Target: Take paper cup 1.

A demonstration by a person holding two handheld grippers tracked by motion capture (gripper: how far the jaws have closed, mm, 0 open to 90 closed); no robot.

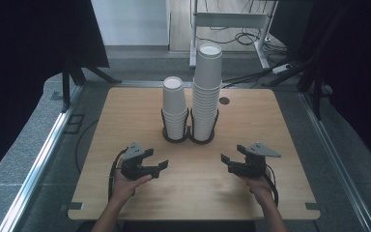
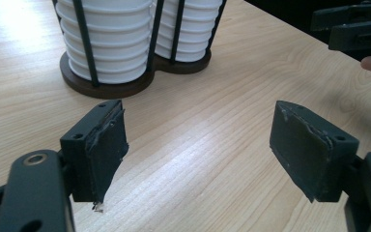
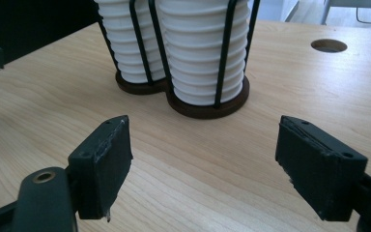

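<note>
Two stacks of white paper cups stand in a black wire double holder (image 1: 188, 137) at the middle of the wooden table (image 1: 125, 121). The short stack (image 1: 175, 108) is on the left and the tall stack (image 1: 206, 92) on the right. My left gripper (image 1: 157, 159) hovers low over the table in front of the holder, to its left. Its jaws are wide apart with nothing between them (image 2: 198, 125). My right gripper (image 1: 232, 153) sits in front of the holder on the right, open and empty too (image 3: 204, 130). Both point inward toward the holder's base (image 2: 106, 89) (image 3: 207, 108).
A round cable hole (image 1: 224, 101) lies in the tabletop right of the tall stack. Bare wood stretches between the grippers and along the front edge. Beyond the table are a white frame (image 1: 232, 21), cables on the floor and dark curtains at both sides.
</note>
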